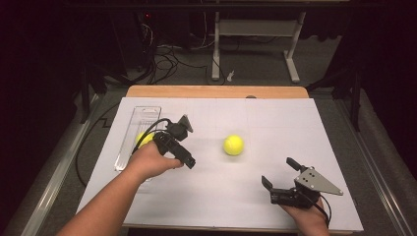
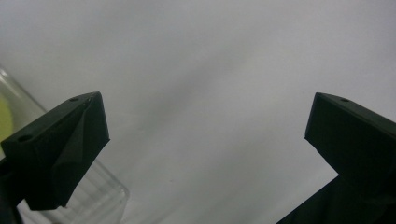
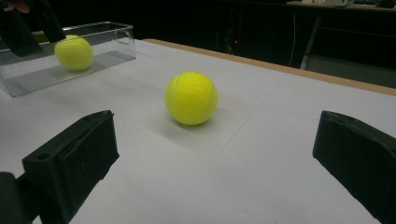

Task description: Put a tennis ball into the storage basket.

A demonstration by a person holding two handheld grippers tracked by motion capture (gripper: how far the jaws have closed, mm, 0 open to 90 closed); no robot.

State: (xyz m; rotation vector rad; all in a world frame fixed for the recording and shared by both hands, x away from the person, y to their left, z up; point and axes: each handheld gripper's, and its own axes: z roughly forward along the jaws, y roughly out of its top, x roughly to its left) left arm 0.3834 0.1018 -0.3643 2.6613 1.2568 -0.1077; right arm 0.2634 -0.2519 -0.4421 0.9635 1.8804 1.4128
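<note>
High view, nearest first: the right hand-held gripper [image 1: 279, 176] sits low at the desk's [image 1: 275, 118] near right corner, jaws spread wide and holding nothing, pointing up and to the left across the white surface. Ahead of it, along that same line, lies the loose ball [image 1: 233, 145], alone in the middle of the desk and touching nothing else. Right gripper view bears this out: the ball [image 3: 191, 97] sits between the two open jaws in the picture, slightly left of centre and some way off, so a straight push forward with a small leftward correction would likely bring the jaws around it. A ball has no long axis, so jaw angle matters little; the approach line is what counts.

To the left, the left hand-held gripper [image 1: 173, 142] is held just beside the clear tray [image 1: 129, 142], its jaws also wide apart and empty in the left gripper view, aimed at bare desk with the tray's corner [image 2: 100, 193] at the lower left. It is about as close to the loose ball as the right one but points away from it, so the right looks better placed for the pickup.

Farther left, a second ball [image 1: 143, 139] already rests inside the tray, whose long axis runs away from the person.
</note>
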